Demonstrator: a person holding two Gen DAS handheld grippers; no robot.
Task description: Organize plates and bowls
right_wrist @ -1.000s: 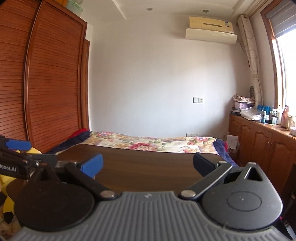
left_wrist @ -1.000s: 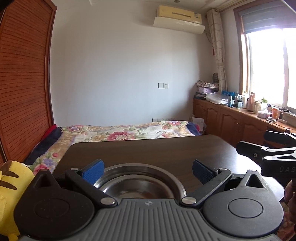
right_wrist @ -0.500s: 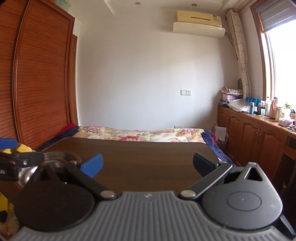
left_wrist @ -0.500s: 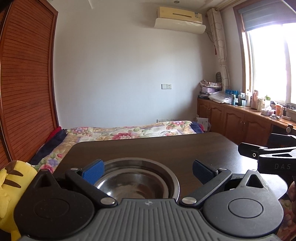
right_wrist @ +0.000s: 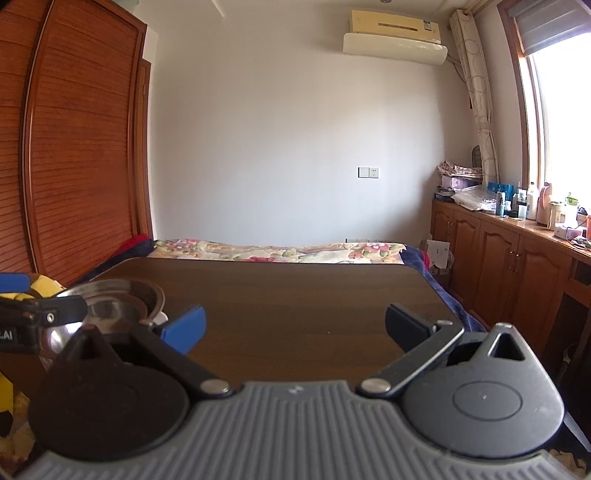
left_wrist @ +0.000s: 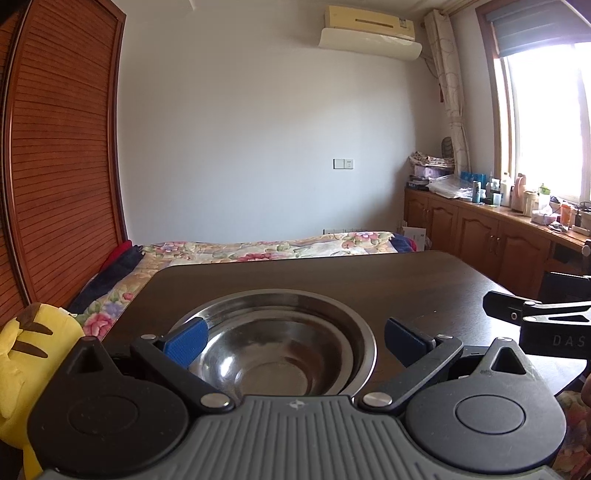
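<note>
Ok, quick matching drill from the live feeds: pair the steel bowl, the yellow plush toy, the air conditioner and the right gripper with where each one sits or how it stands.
Things:
1. steel bowl
2. yellow plush toy
3. air conditioner
4. right gripper

Places or states:
A. high on the far wall
B. open over bare table, holding nothing
C. off the table's left edge
D. on the table, between the left gripper's open fingers

Pairs: 1-D, 2-C, 3-A, 4-B
</note>
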